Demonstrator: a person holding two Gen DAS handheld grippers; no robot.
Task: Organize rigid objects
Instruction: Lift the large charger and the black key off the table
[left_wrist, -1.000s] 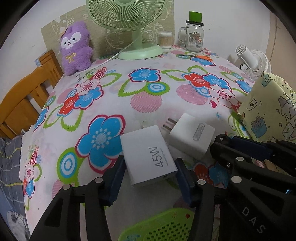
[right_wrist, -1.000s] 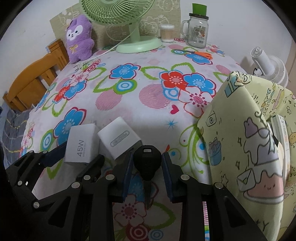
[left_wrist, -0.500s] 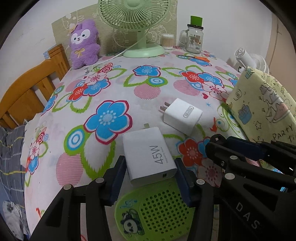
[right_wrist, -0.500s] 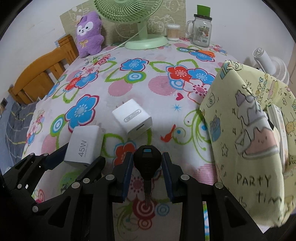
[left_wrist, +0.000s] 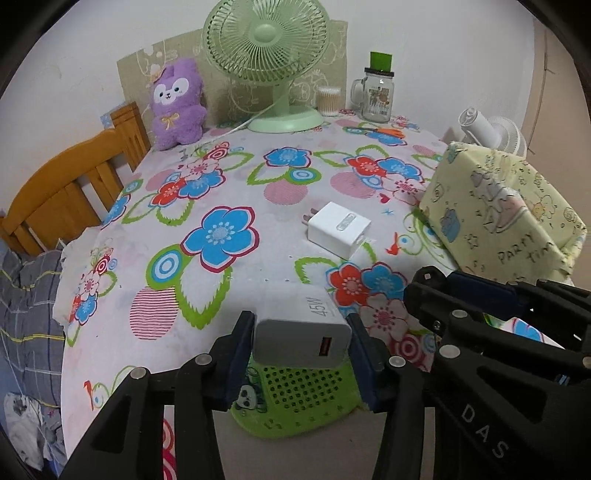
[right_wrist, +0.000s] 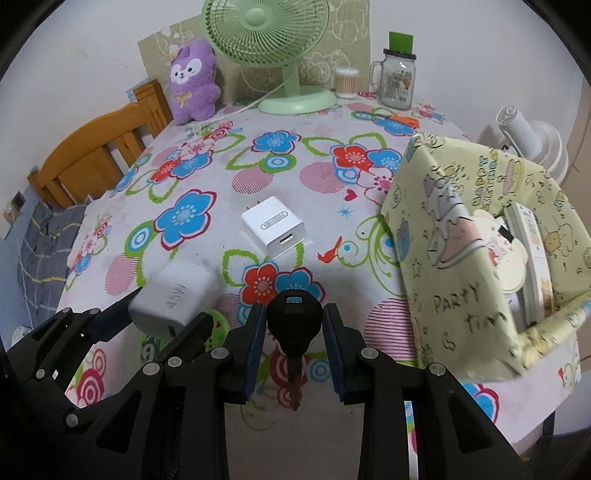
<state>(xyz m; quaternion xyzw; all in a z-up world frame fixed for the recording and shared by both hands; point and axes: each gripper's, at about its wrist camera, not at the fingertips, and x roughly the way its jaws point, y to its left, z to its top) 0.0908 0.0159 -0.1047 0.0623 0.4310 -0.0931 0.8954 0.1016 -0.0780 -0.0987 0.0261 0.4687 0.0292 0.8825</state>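
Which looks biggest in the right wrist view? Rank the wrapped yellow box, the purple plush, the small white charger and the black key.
1. wrapped yellow box
2. purple plush
3. small white charger and black key: look alike in size, and the key is nearer the camera, so unranked.

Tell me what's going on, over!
Left gripper shut on the big charger, above the green basket. Right gripper shut on the key. Small charger still on the table.

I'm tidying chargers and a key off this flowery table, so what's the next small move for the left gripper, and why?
Probably lower the left gripper and release over the green perforated plastic basket. Its jaws are shut on the white 45W block charger, already lifted off the floral tablecloth and above the basket.
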